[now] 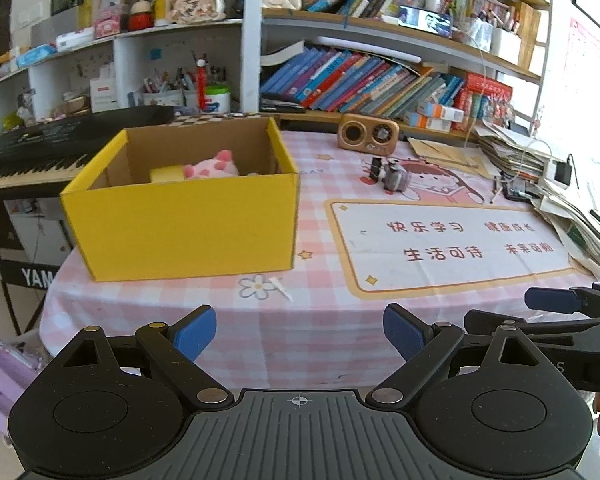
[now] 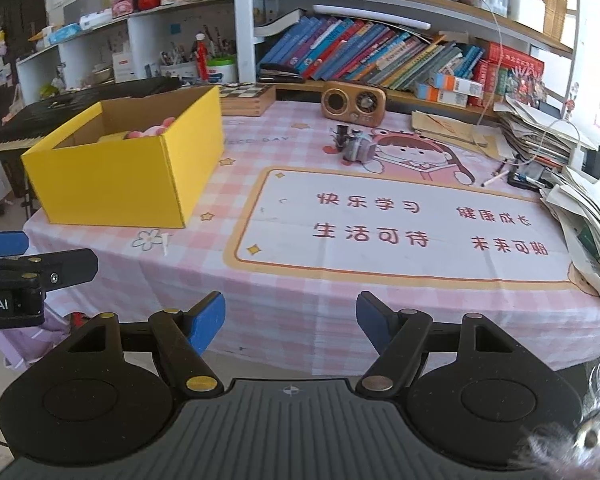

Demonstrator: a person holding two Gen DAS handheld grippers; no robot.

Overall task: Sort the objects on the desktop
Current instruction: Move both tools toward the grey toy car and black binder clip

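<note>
An open yellow cardboard box (image 1: 188, 228) (image 2: 116, 188) stands on the left of the pink checked tablecloth (image 1: 332, 208). Inside it lie a pink plush toy (image 1: 212, 166) (image 2: 152, 130) and a yellow block (image 1: 166, 174). A small grey gadget (image 1: 394, 176) (image 2: 356, 146) and a little black piece (image 1: 375, 168) sit mid-table, in front of a wooden radio (image 1: 368, 134) (image 2: 352, 104). A tiny white piece (image 1: 282, 286) (image 2: 165, 240) lies by the box's front. My left gripper (image 1: 300, 330) hovers open and empty over the table's near edge. My right gripper (image 2: 292, 320) is beside it, open and empty too.
A black piano keyboard (image 1: 40, 148) stands behind the box at the left. A wooden chessboard case (image 2: 244, 98) lies at the back. Stacked papers (image 2: 588, 216), a pen (image 2: 496, 178) and a charger crowd the right edge. Bookshelves line the back wall.
</note>
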